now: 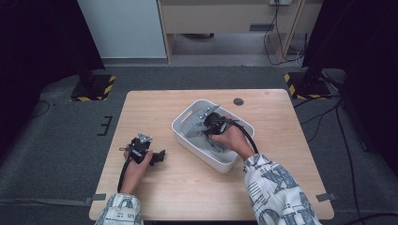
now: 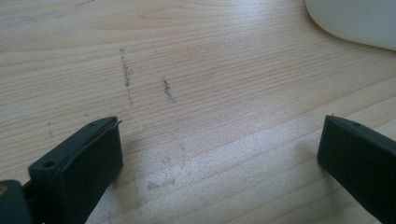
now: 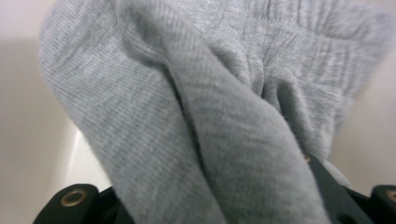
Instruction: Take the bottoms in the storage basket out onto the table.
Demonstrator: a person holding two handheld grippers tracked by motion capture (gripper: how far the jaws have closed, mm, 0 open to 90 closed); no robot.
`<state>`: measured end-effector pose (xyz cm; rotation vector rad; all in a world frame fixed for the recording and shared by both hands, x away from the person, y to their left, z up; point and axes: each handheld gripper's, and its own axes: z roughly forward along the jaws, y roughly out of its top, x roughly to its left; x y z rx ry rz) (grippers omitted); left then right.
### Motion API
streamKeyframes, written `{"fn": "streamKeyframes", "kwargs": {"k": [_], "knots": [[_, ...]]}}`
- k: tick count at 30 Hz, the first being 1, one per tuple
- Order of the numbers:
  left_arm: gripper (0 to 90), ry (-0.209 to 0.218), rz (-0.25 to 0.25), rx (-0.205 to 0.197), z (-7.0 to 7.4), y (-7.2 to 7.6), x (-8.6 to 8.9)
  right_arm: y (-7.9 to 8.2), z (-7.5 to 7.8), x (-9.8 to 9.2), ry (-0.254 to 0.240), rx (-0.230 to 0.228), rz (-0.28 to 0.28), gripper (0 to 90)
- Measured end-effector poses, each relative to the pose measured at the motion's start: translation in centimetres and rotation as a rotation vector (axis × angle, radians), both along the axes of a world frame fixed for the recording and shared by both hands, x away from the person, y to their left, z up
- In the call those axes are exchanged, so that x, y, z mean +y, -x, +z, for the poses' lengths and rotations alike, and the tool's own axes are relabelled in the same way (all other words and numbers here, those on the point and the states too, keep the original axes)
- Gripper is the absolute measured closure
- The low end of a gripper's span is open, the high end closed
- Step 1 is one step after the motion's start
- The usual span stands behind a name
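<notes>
A white plastic bin (image 1: 180,123) stands on the wooden table (image 1: 281,140), right of centre. My right gripper (image 1: 205,123) reaches into it and is shut on a grey ribbed cloth (image 1: 191,126). In the right gripper view the bunched cloth (image 3: 210,107) drapes over the black jaws of that gripper (image 3: 210,205), with the bin's pale wall (image 3: 23,116) behind. My left gripper (image 1: 163,156) lies on the table to the bin's left, pointing toward it. In the left gripper view it (image 2: 219,154) stands open over bare wood, nothing between its fingers.
The bin's rounded corner (image 2: 355,21) shows ahead of the left gripper. A round cable hole (image 1: 238,101) sits near the table's far edge. Two stand bases with yellow-black tape (image 1: 94,89) (image 1: 305,86) rest on the floor beyond the table.
</notes>
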<state>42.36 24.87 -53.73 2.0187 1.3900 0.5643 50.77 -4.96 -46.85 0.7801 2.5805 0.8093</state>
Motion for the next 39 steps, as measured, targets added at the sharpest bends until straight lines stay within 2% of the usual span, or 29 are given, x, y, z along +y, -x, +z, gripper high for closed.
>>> {"fn": "streamKeyframes", "kwargs": {"k": [2, 8, 21, 39], "knots": [[0.0, 0.0, 0.0, 0.0, 0.0, 0.0, 0.0, 0.3, 1.0, -0.5, -0.029, -0.008, -0.002, 66.3], [0.0, -0.001, -0.003, 0.0, 0.0, -0.1, 0.0, 0.4, 2.4, -1.7, -0.081, -0.021, -0.011, 66.6], [0.0, 0.0, -0.004, 0.0, 0.0, -0.1, 0.0, 0.8, 5.9, -3.2, -0.144, -0.061, -0.015, 66.7], [0.0, -0.001, -0.004, 0.0, 0.0, -0.1, 0.0, 1.1, 7.8, -3.4, -0.147, -0.091, -0.003, 66.7]]}}
